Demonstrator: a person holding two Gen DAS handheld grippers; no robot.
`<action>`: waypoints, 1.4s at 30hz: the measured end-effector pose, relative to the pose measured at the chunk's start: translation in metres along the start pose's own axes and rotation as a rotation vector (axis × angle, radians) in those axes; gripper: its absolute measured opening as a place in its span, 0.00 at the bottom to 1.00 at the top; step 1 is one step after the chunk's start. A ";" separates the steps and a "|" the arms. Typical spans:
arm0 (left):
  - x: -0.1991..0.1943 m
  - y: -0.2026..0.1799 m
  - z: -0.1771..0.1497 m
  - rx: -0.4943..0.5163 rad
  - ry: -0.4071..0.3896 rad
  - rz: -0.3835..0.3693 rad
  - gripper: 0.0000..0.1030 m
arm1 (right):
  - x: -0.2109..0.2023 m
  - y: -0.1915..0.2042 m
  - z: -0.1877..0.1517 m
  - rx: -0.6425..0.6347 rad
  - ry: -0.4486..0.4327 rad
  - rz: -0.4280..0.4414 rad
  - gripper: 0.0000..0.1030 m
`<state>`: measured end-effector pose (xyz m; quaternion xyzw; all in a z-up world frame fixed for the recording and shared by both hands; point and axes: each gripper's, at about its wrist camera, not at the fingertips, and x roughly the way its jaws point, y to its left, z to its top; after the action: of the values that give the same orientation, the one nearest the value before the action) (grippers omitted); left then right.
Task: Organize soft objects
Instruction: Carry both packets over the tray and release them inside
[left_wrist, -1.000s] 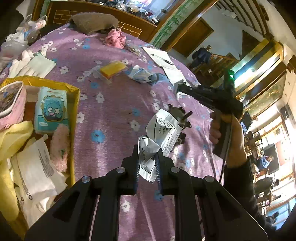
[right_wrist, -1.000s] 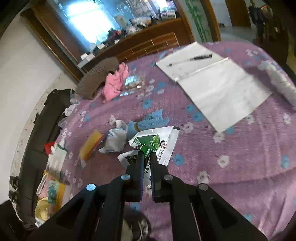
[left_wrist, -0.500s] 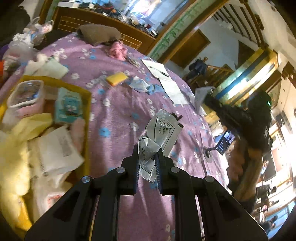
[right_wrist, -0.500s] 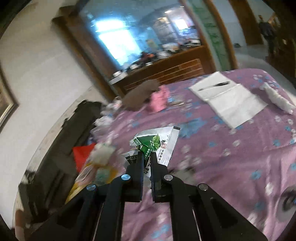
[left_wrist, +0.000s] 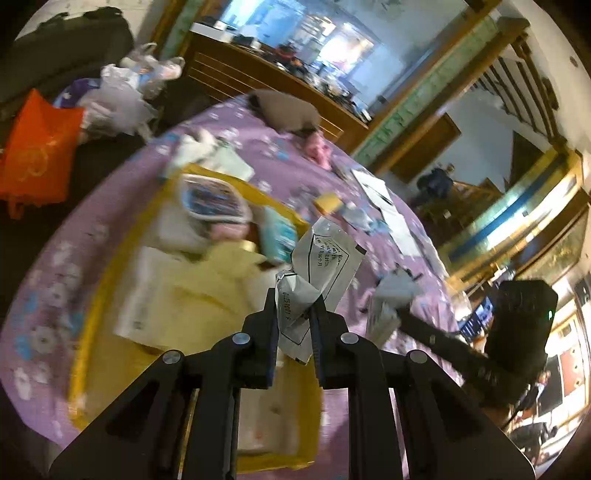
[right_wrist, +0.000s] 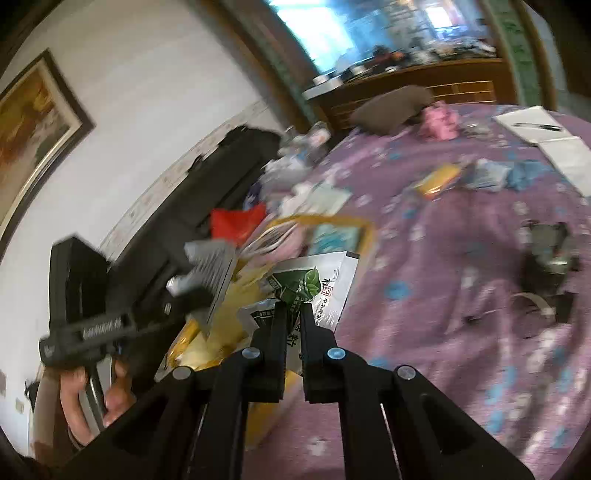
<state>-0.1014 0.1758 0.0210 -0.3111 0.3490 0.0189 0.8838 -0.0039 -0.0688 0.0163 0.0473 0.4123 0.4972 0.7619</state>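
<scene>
Gripper (left_wrist: 294, 314) over purple floral tablecloth (left_wrist: 55, 288), cluttered room

I'm in a lived-in home: a round table under a purple flowered cloth (right_wrist: 461, 266), a carved wooden sideboard (left_wrist: 258, 70) crowded with clutter, a framed painting (right_wrist: 33, 122) on the white wall, and a wooden staircase (left_wrist: 517, 85) (somebody sits near its foot).

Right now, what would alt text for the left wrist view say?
The left gripper pinches a crumpled silver packet above a yellow tray of soft items on a purple floral tablecloth. The right gripper carries another packet alongside.
</scene>
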 end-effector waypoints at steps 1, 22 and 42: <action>-0.001 0.005 0.001 -0.008 -0.002 0.008 0.14 | 0.006 0.006 -0.003 -0.014 0.017 0.006 0.03; -0.038 0.071 -0.043 -0.061 0.048 0.187 0.14 | 0.055 0.056 -0.045 -0.190 0.154 -0.018 0.05; -0.037 0.068 -0.050 -0.142 -0.014 0.156 0.68 | 0.041 0.055 -0.053 -0.198 0.088 0.018 0.61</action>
<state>-0.1760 0.2091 -0.0202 -0.3447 0.3638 0.1145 0.8578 -0.0719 -0.0267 -0.0155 -0.0467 0.3939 0.5439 0.7395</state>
